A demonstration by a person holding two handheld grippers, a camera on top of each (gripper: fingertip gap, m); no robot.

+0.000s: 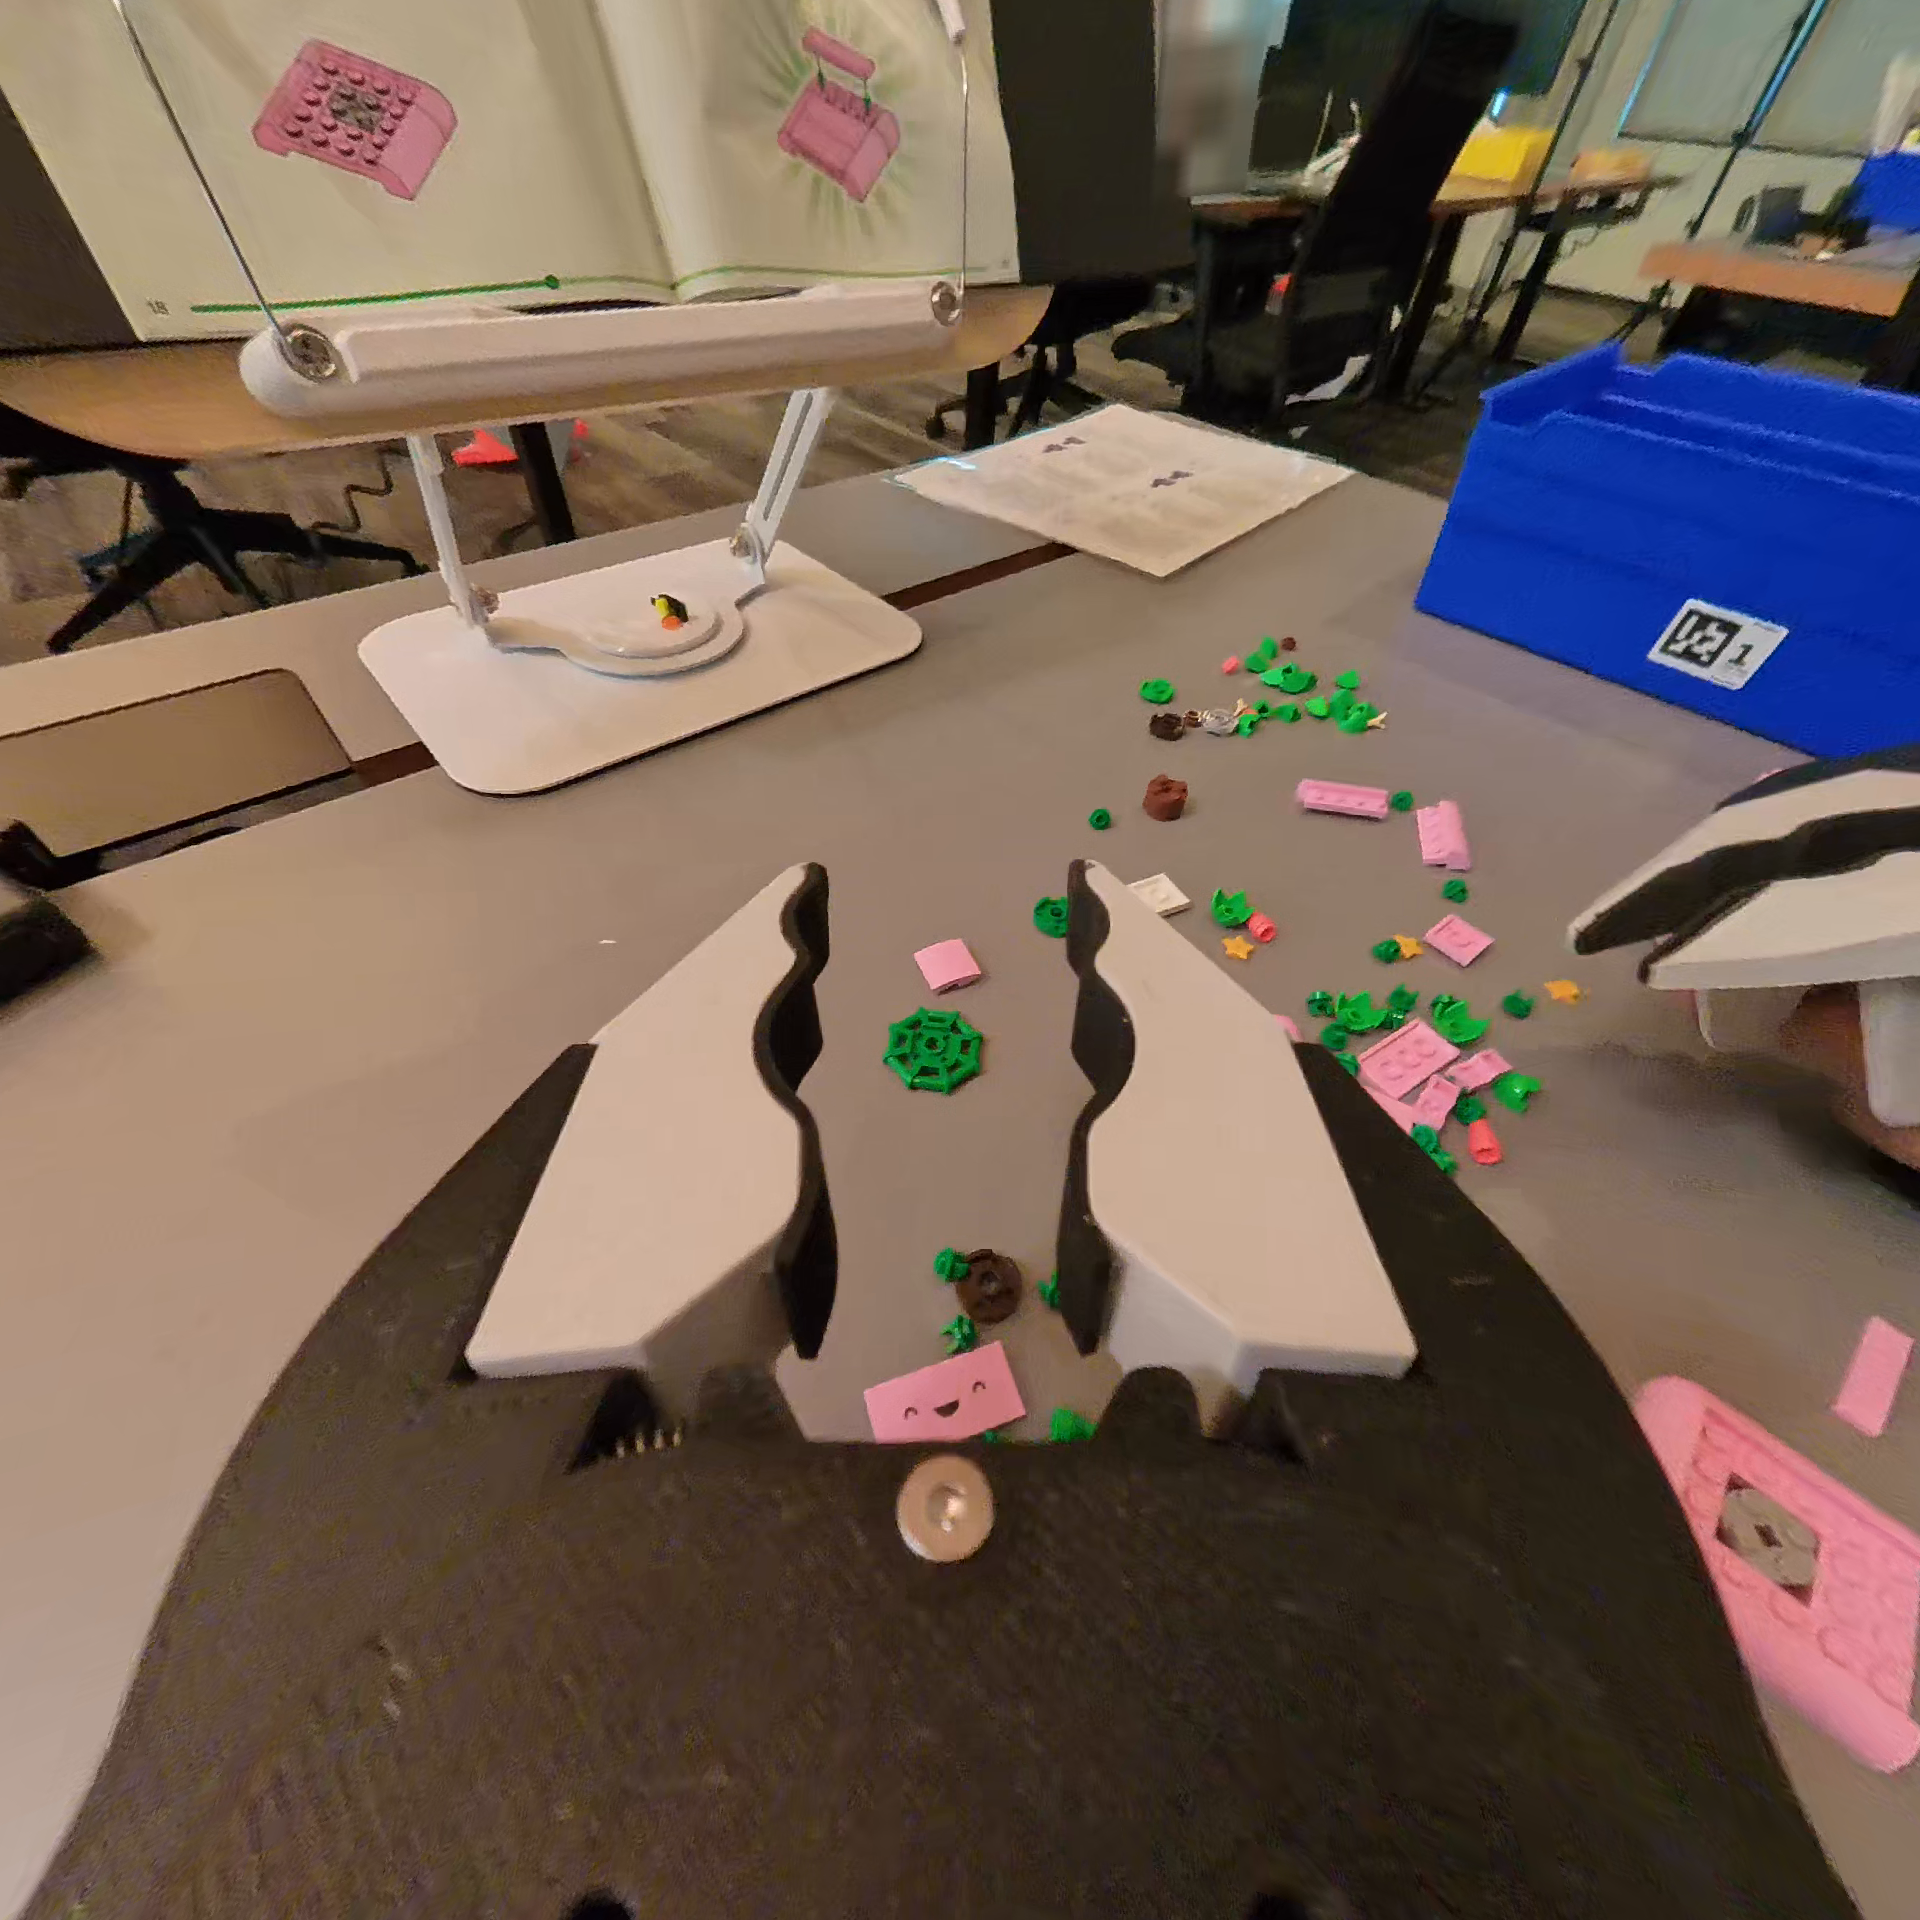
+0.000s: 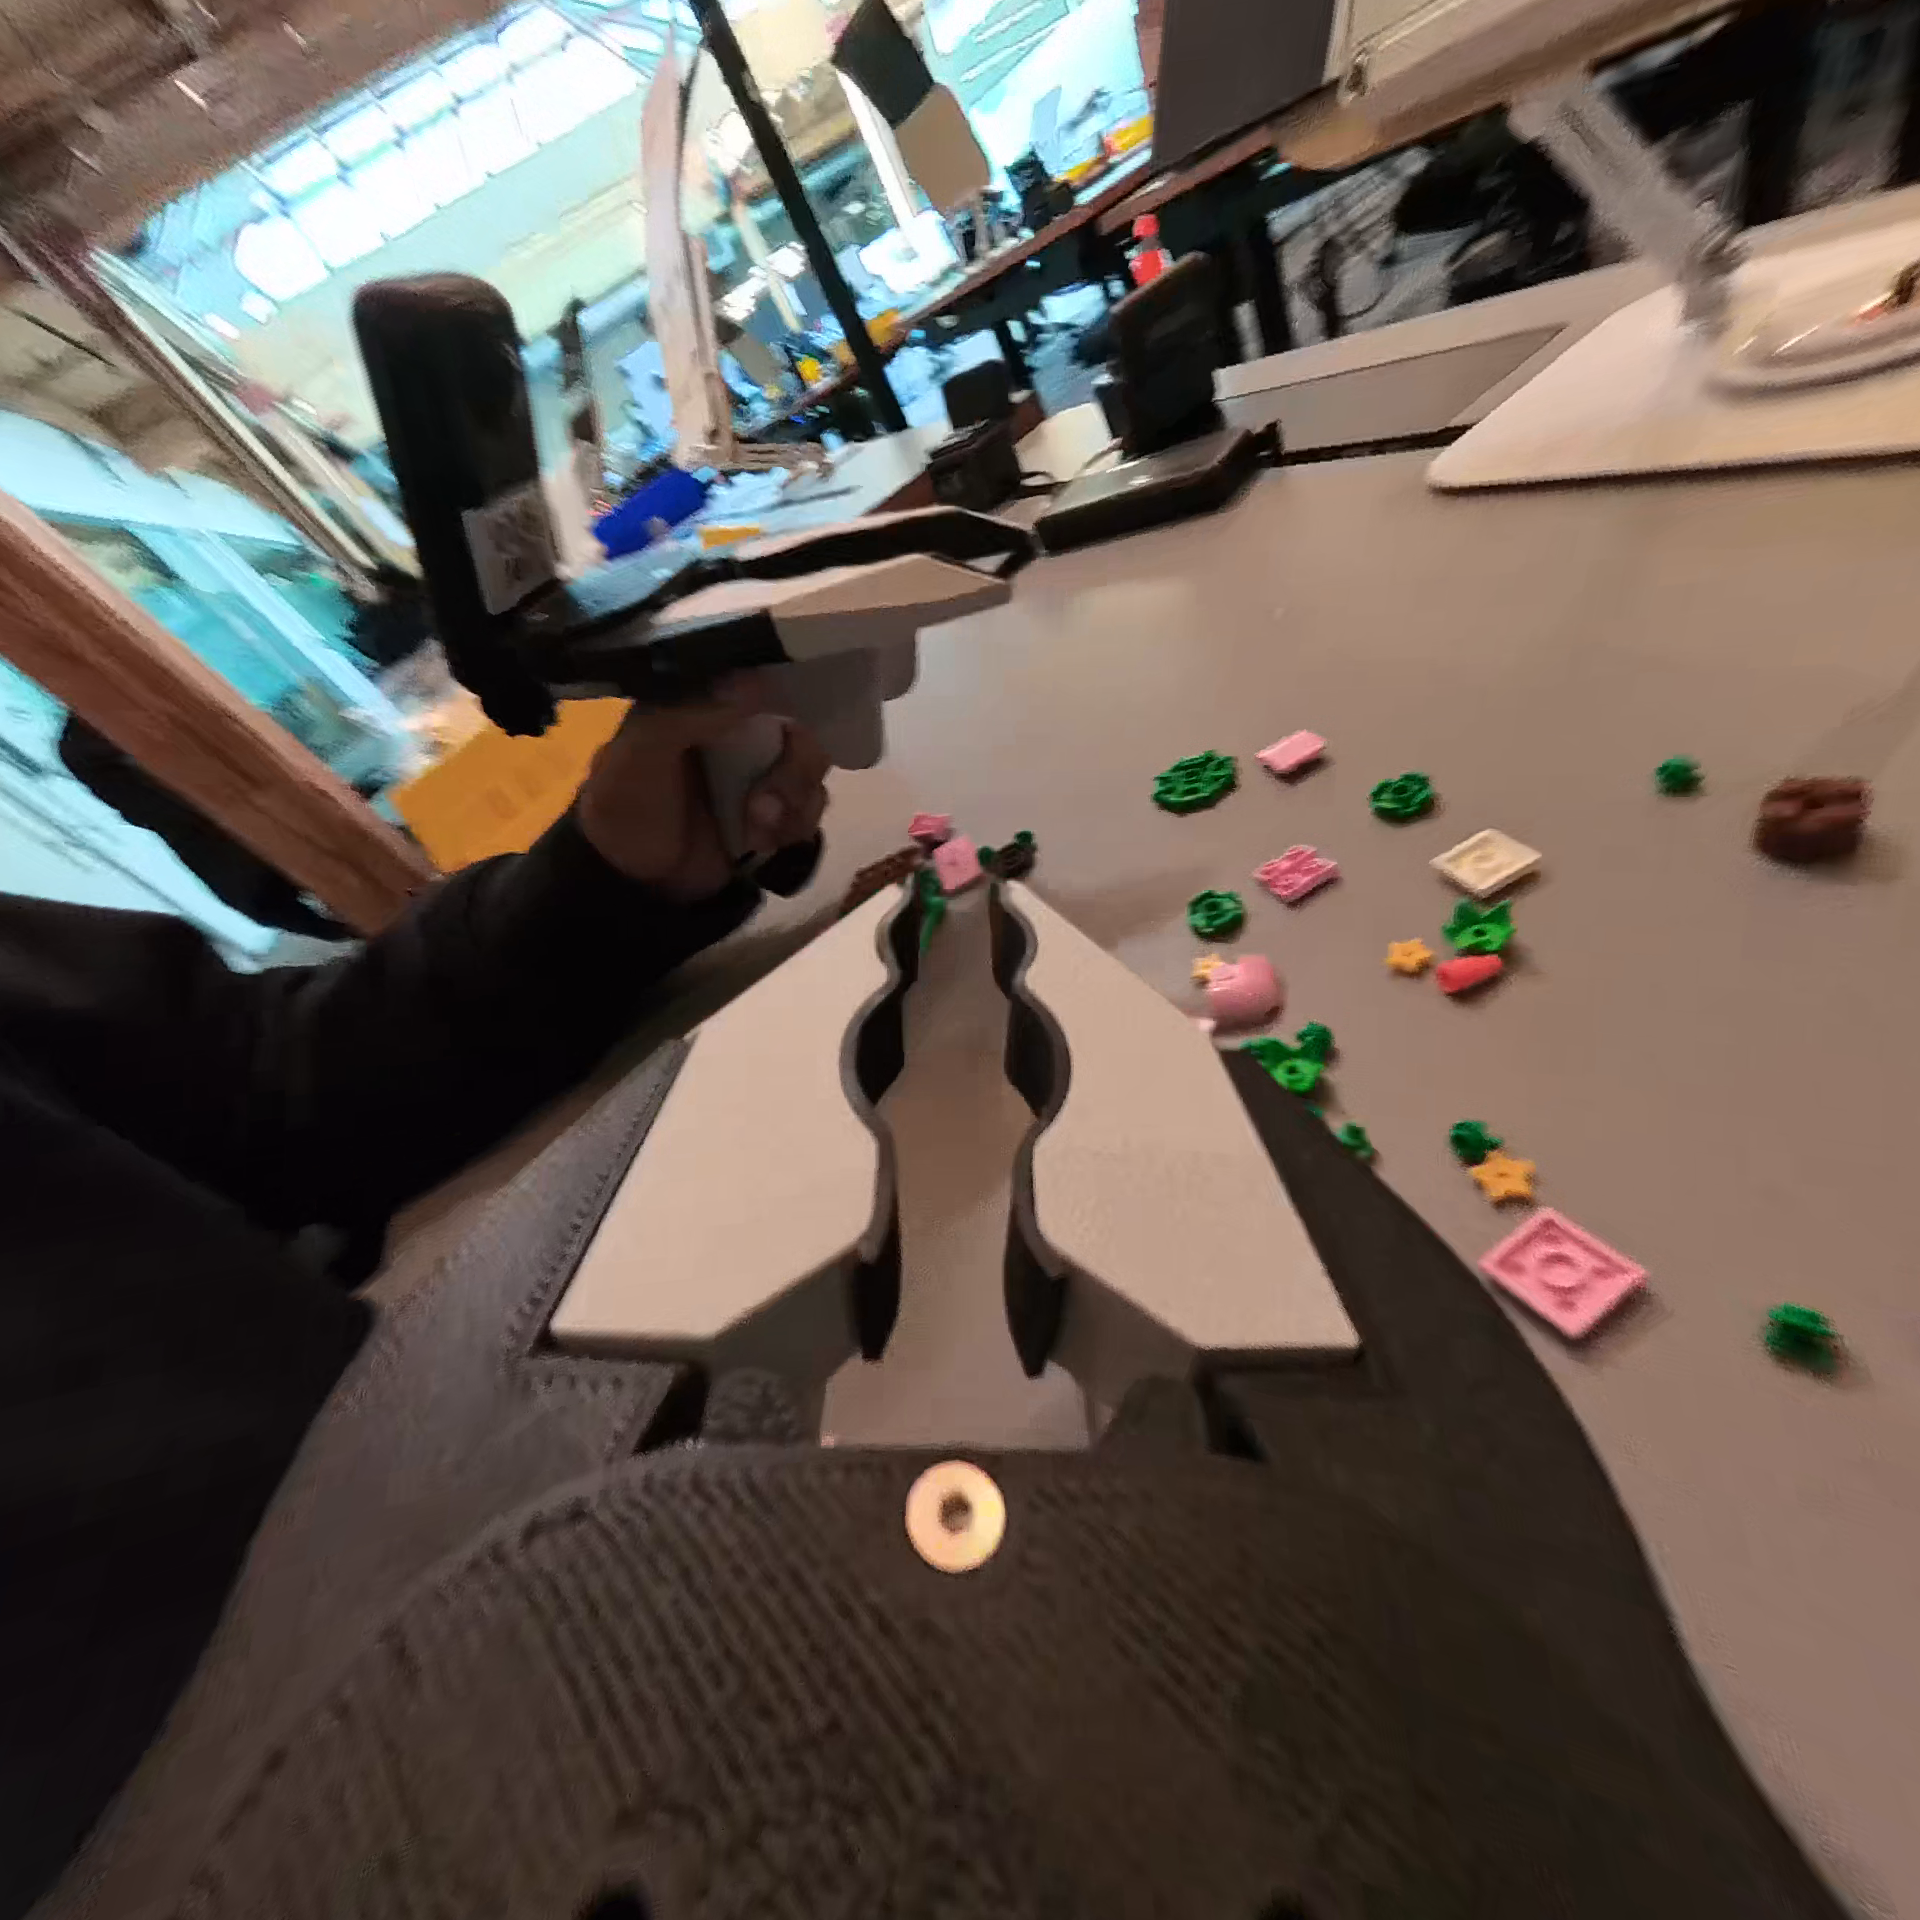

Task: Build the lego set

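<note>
Nearest to us in the left wrist view, our left gripper (image 1: 948, 883) hangs over the grey table (image 1: 312, 987) with its jaws wide apart and nothing between them. Down at the base of the fingers we see a pink tile with a printed smiling face (image 1: 943, 1394), and just beyond it a small dark brown round piece (image 1: 987, 1283) among tiny green bits. Farther along the gap lies a green web-shaped piece (image 1: 933, 1049), with a small pink curved tile (image 1: 950, 964) just past it. At the far left a white book stand (image 1: 634, 634) holds the open instruction booklet (image 1: 520, 145). To the right the loose lego pieces (image 1: 1382, 1018) spread across the table, green, pink, brown and a few orange, well apart from the stand. A large pink studded plate (image 1: 1808, 1600) lies at the lower right edge, and a blue bin (image 1: 1683, 561) stands at the back right. Our right gripper (image 1: 1621, 940) enters from the right edge above the pieces. In the right wrist view, that gripper (image 2: 954, 891) has its jaws narrowly parted and empty, its tips low over small pink and green pieces. Right of it we see a pink square plate (image 2: 1564, 1273) and a white square tile (image 2: 1484, 860).
</note>
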